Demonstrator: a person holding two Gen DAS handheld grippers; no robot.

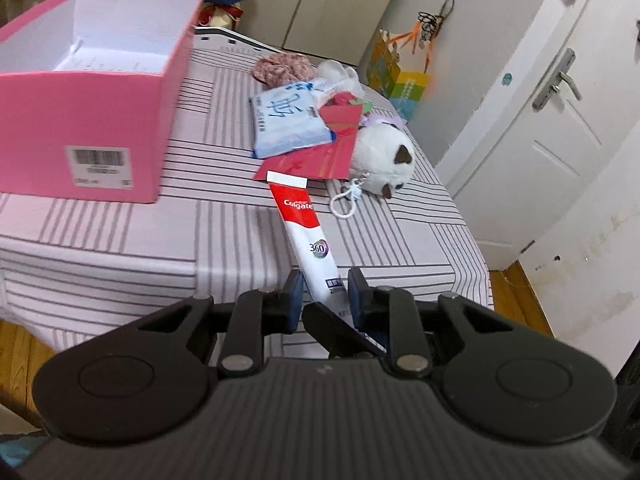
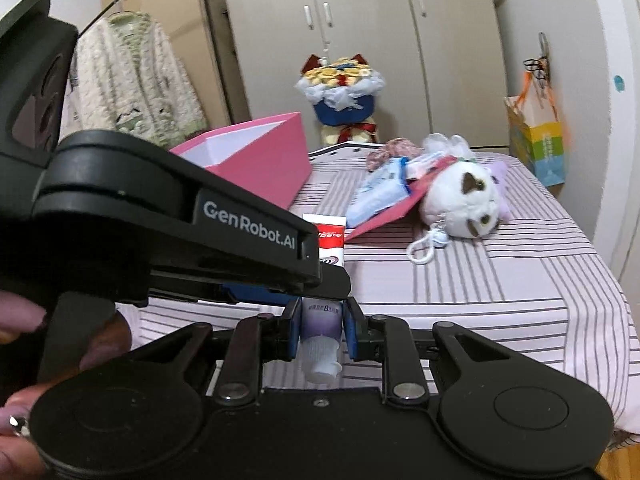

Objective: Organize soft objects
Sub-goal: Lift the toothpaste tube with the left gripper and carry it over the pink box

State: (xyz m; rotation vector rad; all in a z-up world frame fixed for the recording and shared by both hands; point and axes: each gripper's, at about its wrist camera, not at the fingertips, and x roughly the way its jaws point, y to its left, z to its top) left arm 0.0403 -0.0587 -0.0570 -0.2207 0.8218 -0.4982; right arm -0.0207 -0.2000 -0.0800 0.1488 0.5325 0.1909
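Note:
A white and red toothpaste tube (image 1: pixel 306 220) hangs over the near edge of the striped table (image 1: pixel 120 240). My left gripper (image 1: pixel 325 290) is shut on its lower part. In the right wrist view my right gripper (image 2: pixel 322 320) is shut on the tube's purple cap end (image 2: pixel 322 316), and the left gripper (image 2: pixel 326 284) crosses just above it. An open pink box (image 1: pixel 100 128) stands at the back left. To the right lie a white plush (image 1: pixel 384 160), a blue tissue pack (image 1: pixel 288 120), a red envelope (image 1: pixel 316 164) and a pinkish scrunchie (image 1: pixel 280 66).
A white key-ring loop (image 1: pixel 344 200) lies beside the plush. The table ends close on the right, where a white door (image 1: pixel 560 92) and a colourful gift bag (image 1: pixel 400 80) stand. A bouquet (image 2: pixel 340 88) sits before the wardrobe. A hand (image 2: pixel 24 320) grips the left gripper's handle.

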